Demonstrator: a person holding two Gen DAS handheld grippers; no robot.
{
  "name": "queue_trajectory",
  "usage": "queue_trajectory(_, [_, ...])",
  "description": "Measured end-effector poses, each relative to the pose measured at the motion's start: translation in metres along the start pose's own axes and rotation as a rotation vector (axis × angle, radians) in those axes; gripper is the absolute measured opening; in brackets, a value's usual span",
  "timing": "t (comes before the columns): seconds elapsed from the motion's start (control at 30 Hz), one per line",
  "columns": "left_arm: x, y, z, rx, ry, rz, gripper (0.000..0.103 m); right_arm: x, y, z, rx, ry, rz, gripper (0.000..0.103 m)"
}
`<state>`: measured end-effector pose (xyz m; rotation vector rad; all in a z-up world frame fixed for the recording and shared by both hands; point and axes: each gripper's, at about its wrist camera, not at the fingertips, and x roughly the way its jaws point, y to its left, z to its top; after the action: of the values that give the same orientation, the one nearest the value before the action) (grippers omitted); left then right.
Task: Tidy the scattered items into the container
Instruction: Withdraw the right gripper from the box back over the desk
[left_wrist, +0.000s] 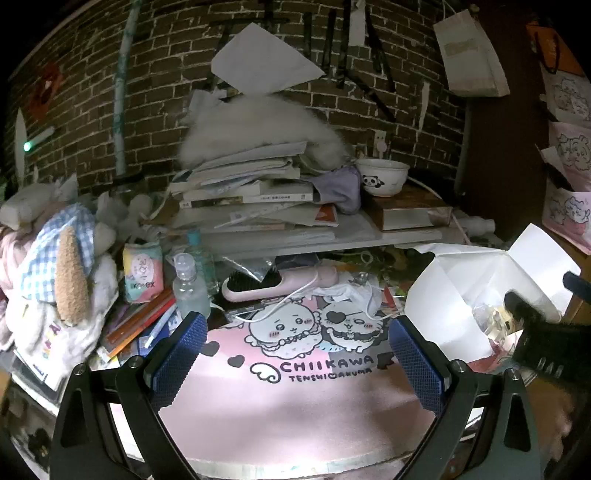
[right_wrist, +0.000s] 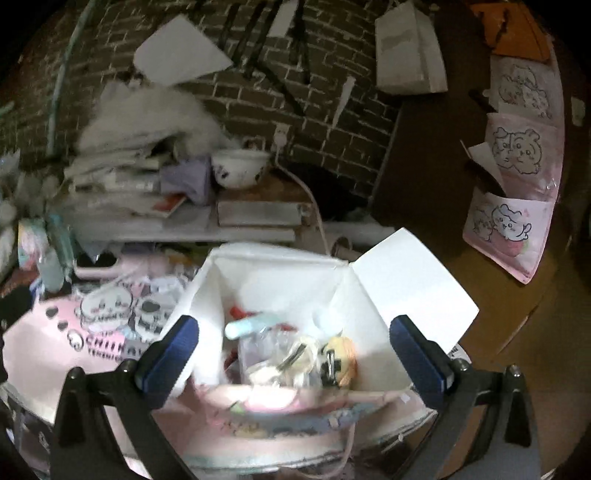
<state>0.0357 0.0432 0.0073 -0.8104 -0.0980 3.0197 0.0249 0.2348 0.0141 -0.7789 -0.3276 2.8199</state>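
My right gripper hangs spread, empty, over white box, flaps splayed for easy drops; small bits already inside. My left gripper spread, empty, over pink mat, facing hairbrush and bottle beyond

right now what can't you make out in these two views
- Contents of the white box: motion blur in the right wrist view smears the items inside; in the left wrist view its wall and the right gripper cover most of them.
- Space under the white shelf: dark, and the pink hairbrush blocks it.
- Book spines in the stack: print too small.
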Motion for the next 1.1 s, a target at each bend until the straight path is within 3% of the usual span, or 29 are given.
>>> queue_trajectory(0.1, [0.0,-0.002,0.001,0.002,0.008,0.019,0.098,-0.001,0.001,-0.006,0.048,0.02,0.167,0.103])
queue_trajectory(0.3, [-0.004,0.0,0.001,0.002,0.011,0.048,0.098,0.009,-0.007,-0.013,0.2,0.1,0.336,0.103])
queue_trajectory(0.47, [-0.005,-0.001,0.002,0.005,0.013,0.051,0.098,0.017,0.0,-0.015,0.167,0.134,0.321,0.103])
queue_trajectory(1.1, [-0.004,-0.003,0.004,0.003,0.01,0.047,0.098,0.019,0.005,-0.015,0.119,0.119,0.293,0.103])
